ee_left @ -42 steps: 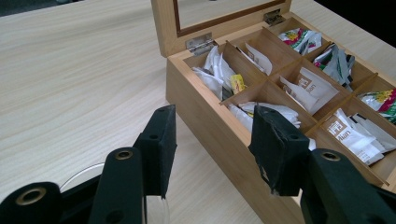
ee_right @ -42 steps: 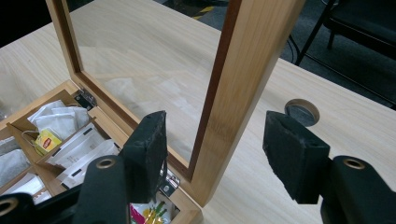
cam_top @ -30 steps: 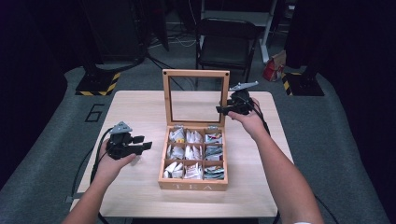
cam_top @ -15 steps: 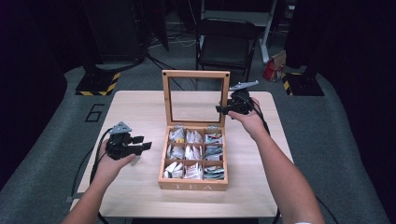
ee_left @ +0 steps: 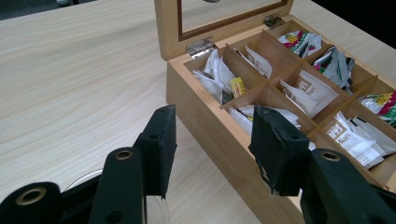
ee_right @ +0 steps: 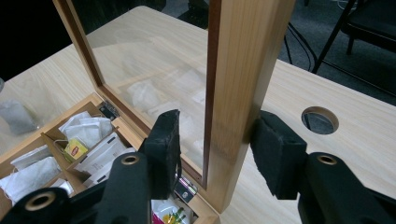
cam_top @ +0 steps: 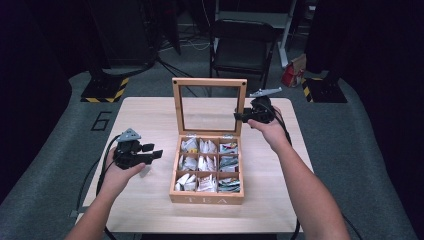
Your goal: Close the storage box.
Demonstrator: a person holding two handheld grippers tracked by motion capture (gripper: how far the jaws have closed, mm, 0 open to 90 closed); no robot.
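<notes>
- Left gripper [cam_top: 152,155]: rests low over the tabletop [cam_top: 150,115] to the left of the box [cam_top: 207,196], carried in the person's left hand [cam_top: 117,175]. Its jaws stand partly open with nothing between them; seen along them in the left gripper view, they point at the box's near left wall.
- Box: a wooden tea box at the middle of the tabletop, divided into nine compartments, each holding tea bags [cam_top: 200,162]. The word TEA is cut into its front wall.
- Lid [cam_top: 208,82]: a wooden frame with a clear pane, hinged at the back edge of the box and standing upright.
- Right gripper [cam_top: 240,116]: held at the lid's right upright by the person's right hand [cam_top: 267,130]. Its jaws straddle that frame post, one on the pane side and one on the outer side, and have just been closing on it; in the right gripper view the outer pad meets the wood, while whether the inner pad touches cannot be told.
- Chair [cam_top: 242,45]: stands on the floor behind the tabletop.
</notes>
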